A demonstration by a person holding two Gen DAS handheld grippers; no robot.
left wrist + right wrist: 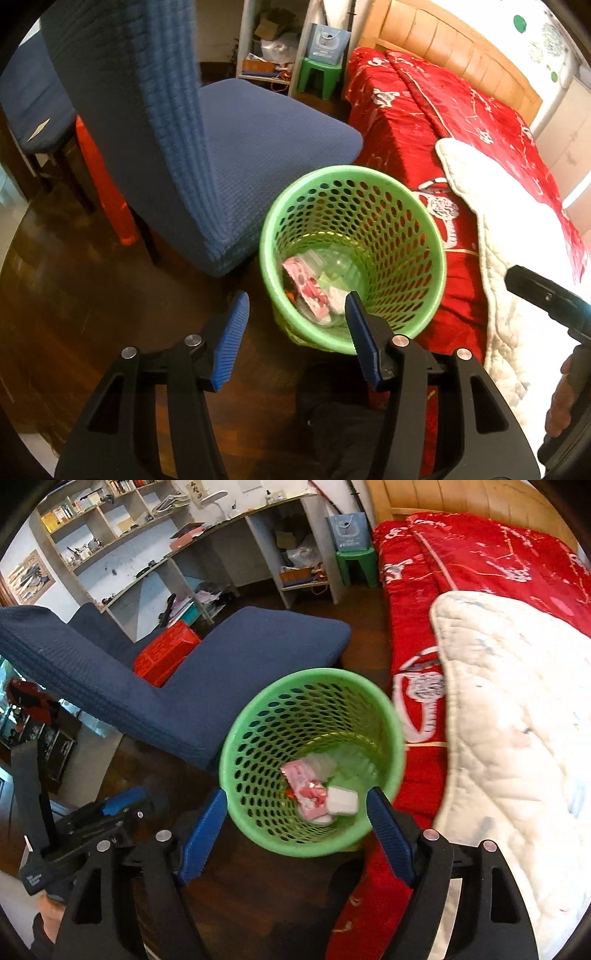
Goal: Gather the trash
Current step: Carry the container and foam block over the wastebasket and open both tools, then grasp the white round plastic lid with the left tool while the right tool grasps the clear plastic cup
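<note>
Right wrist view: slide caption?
Open right gripper above green basket holding pink wrapper, beside red bed.

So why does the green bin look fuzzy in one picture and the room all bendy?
Right wrist view: the green bin is smeared by motion blur; the shelves bow from the fisheye lens. Left wrist view: the bin is sharper, and the white quilt is washed out by glare.

Basket (413, 236) between chair (258, 147) and bed (424, 122), wrappers (308, 790) seemingly inside
</note>
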